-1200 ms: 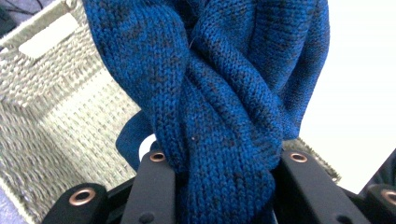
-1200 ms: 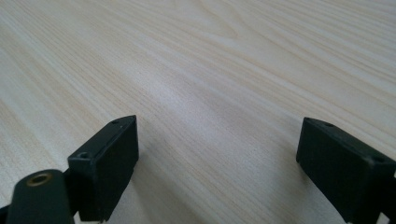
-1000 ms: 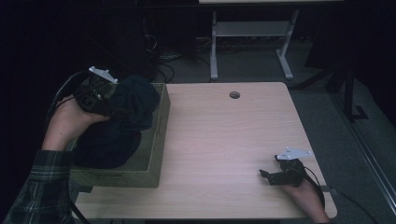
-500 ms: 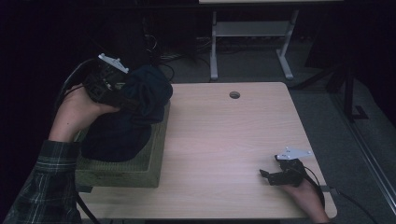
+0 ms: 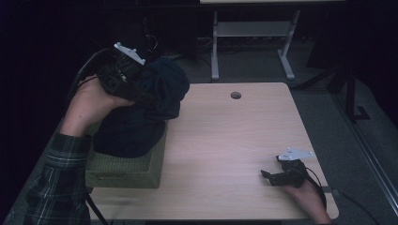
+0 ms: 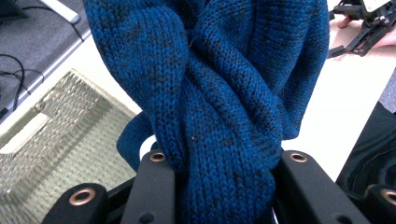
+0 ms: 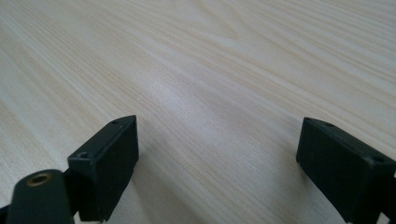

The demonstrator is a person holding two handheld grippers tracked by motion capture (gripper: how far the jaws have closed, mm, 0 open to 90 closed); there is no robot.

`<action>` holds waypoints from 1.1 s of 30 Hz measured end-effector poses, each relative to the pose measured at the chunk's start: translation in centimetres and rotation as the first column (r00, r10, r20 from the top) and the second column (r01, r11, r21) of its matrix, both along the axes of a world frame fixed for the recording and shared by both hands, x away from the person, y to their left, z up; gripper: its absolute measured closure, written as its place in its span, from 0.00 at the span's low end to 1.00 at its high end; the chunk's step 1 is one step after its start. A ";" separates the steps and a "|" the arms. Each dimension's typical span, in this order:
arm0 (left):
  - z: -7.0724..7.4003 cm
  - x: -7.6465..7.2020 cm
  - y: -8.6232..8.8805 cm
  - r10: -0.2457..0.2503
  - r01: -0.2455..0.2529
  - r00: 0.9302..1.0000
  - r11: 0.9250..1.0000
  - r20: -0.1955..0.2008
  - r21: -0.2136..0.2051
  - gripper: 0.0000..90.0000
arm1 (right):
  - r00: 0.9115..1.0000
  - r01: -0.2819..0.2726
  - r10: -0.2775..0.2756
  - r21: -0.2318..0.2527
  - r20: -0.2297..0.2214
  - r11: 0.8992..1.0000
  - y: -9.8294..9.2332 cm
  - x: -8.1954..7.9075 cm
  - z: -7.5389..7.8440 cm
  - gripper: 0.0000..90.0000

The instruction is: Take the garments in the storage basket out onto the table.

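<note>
- While the left hand-held gripper point(image 5: 137, 89) hangs over the counter's point(image 5: 234, 140) nine-o'clock side, its two black jaws are clenched on a thick bunch of the dark blue knitted garment point(image 5: 145, 108).
- From the left hand-held gripper's own camera, the knit point(image 6: 219, 107) is squeezed into a tight twisted roll between the two jaws, filling the gap from pad to pad.
- Part of the garment is lifted clear above the basket point(image 5: 129, 166), while its lower folds rest inside, over the basket's rim.
- That basket, olive green and woven, sits at the counter's eight-o'clock corner; its weave point(image 6: 60, 140) shows below and beside the hanging knit.
- A plaid sleeve point(image 5: 61, 183) comes in from seven o'clock, leading up to the hand that holds the left tool.
- At roughly four o'clock on the counter, the right hand-held gripper point(image 5: 266, 176) lies low against the wood, well apart from the garment.
- Its jaws stand released and wide apart, with bare pale wood grain point(image 7: 210, 93) between them.
- A small round hole point(image 5: 235, 95) sits in the counter near twelve o'clock.
- Beyond the far edge, a white metal frame point(image 5: 248, 33) stands on the dark floor.
</note>
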State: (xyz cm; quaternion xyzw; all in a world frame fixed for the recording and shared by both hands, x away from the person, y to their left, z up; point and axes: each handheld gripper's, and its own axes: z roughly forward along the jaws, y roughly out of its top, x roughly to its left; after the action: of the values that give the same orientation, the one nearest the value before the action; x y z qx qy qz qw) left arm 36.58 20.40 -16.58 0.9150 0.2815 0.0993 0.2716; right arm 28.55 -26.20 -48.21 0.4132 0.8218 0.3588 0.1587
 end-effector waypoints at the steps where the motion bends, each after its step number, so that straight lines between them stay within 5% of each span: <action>1: 0.0 0.0 -0.3 -0.006 0.006 1.000 1.000 -0.001 -0.002 0.76 | 1.000 0.000 0.000 0.000 0.000 1.000 0.0 0.0 0.0 0.14; 16: -0.7 1.0 -5.7 -0.104 0.103 0.994 0.994 -0.019 -0.044 0.76 | 1.000 0.000 0.000 0.000 0.000 1.000 0.0 0.0 0.0 0.14; 33: -3.7 0.9 -12.6 -0.218 0.215 0.974 0.975 -0.060 -0.055 0.76 | 1.000 0.001 -0.001 0.000 -0.001 1.000 0.0 0.0 0.0 0.14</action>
State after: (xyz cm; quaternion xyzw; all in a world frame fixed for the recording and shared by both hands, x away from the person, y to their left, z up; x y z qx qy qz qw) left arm 37.50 7.83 -20.30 0.9361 0.1913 0.0321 0.2933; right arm 28.54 -26.20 -48.20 0.4140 0.8216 0.3585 0.1584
